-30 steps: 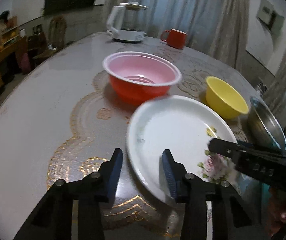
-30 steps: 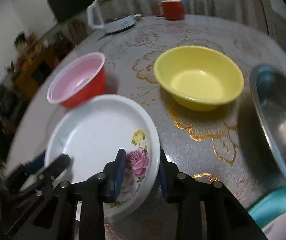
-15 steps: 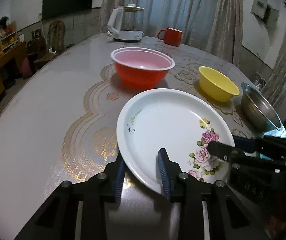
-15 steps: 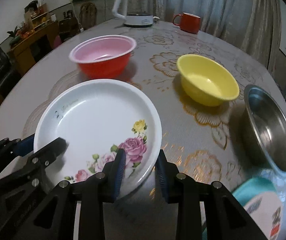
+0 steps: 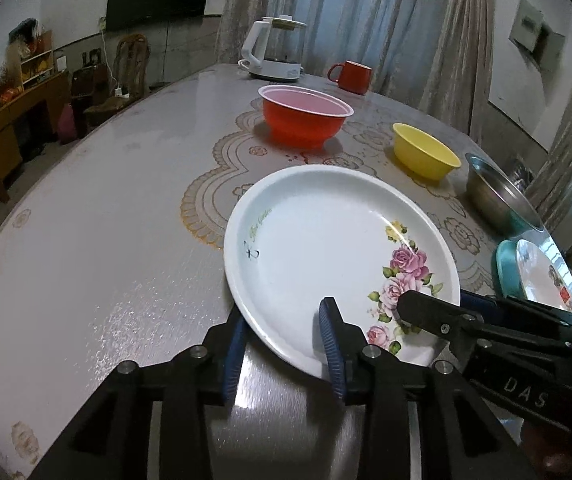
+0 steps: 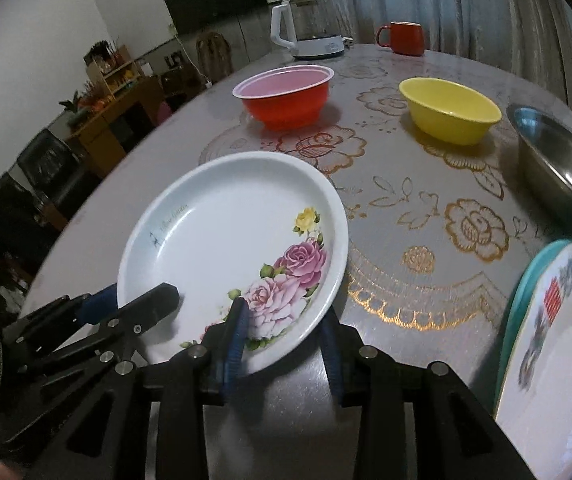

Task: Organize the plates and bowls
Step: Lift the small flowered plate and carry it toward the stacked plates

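1. The rose plate (image 5: 326, 248) sat above the near part of the table (image 5: 105, 240), gripped at its near rim from 2 sides.
2. The left gripper (image 5: 281, 344) was clamped on that rim, 1 blue pad under it and 1 inside; its jaws had just widened slightly.
3. The right gripper (image 6: 283, 336) clamped the rim beside the roses; its jaws had likewise just eased wider.
4. Beyond stood a red bowl (image 6: 286, 96), a yellow bowl (image 6: 450, 114) and a steel bowl (image 6: 562, 160).
5. Another plate (image 6: 554, 340) on a teal plate lay just right.
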The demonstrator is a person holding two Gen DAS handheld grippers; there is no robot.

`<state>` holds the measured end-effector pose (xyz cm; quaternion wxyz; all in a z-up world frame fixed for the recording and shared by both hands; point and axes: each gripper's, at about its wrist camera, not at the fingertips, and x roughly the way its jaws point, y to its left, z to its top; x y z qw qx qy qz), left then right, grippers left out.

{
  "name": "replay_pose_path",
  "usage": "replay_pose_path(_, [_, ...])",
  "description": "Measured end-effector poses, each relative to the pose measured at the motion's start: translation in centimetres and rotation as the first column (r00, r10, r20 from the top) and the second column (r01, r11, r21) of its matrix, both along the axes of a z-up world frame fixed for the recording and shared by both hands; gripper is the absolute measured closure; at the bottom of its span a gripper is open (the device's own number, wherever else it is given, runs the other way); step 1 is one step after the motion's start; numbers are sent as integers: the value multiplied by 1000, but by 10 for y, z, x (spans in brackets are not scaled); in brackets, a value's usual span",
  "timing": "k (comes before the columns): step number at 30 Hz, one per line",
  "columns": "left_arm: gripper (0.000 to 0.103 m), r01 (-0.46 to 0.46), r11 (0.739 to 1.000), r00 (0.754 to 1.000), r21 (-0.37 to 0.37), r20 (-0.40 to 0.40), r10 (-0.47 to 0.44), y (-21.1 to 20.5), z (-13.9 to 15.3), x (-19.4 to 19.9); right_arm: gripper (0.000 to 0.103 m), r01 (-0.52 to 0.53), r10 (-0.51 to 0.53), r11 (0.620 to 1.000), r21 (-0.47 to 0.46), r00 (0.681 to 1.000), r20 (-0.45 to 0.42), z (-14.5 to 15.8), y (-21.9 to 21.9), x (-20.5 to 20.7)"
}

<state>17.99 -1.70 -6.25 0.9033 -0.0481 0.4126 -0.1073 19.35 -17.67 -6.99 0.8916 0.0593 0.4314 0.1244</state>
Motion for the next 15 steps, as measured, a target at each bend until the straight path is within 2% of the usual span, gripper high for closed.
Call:
replay_pose_path(6, [62,9,1000,1000,15,4,-9,0,0,4,68,24,-24,998,64,1000,11,1,-10,9])
replay_pose_path(9, [56,-2,1000,1000,29,-2,2,3,-1,10,68,44,-44,995,86,999,7,0,-14,20])
replay_pose_path(10, [56,-8,1000,1000,26,-2,8,6,-2,13,68,54,-52,992,110,998,-20,-3,-17,26])
replay_pose_path(12, [58,-5,1000,1000,21,2,5,9,-2,16,69,54,-52,989,140,999,-13,-5,-20,32])
replay_pose_path(15, [63,12,999,1000,50,13,-13,6,-4,20,69,36,-37,992,118,999,9,-5,-15,37])
